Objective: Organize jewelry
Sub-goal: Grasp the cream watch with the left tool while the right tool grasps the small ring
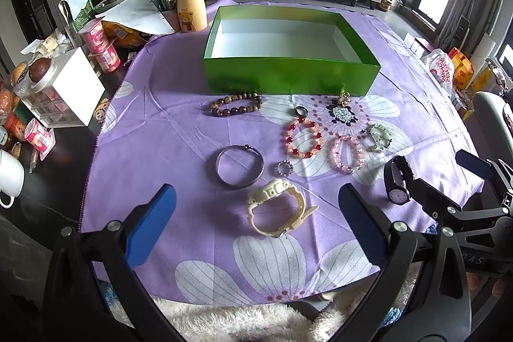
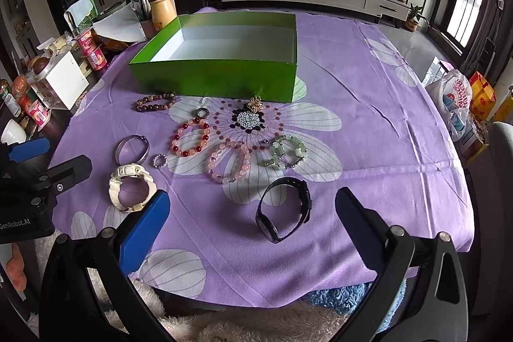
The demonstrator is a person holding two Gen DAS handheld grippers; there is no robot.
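Observation:
An open, empty green box (image 1: 290, 76) (image 2: 213, 79) stands on the purple flowered cloth. In front of it lie a brown bead bracelet (image 1: 236, 105), a dark ring (image 1: 301, 111), a gold brooch (image 2: 255, 104), a red-and-pink bracelet (image 1: 304, 138), a pink bracelet (image 2: 230, 162), a jade bracelet (image 2: 287, 152), a silver bangle (image 1: 239, 166), a small sparkly ring (image 1: 284, 168), a cream watch (image 1: 277, 207) (image 2: 131, 186) and a black watch (image 2: 283, 213) (image 1: 397, 183). My left gripper (image 1: 256, 201) is open just before the cream watch. My right gripper (image 2: 253, 207) is open around the black watch's near side.
The table's left side is crowded: a yellow bear bottle (image 1: 189, 7), yogurt cups (image 1: 96, 36), a white drawer box (image 1: 69, 87), a white mug (image 1: 9, 177). Plastic bags and boxes (image 2: 457, 98) sit at the right edge. A fluffy rug (image 1: 231, 322) lies below.

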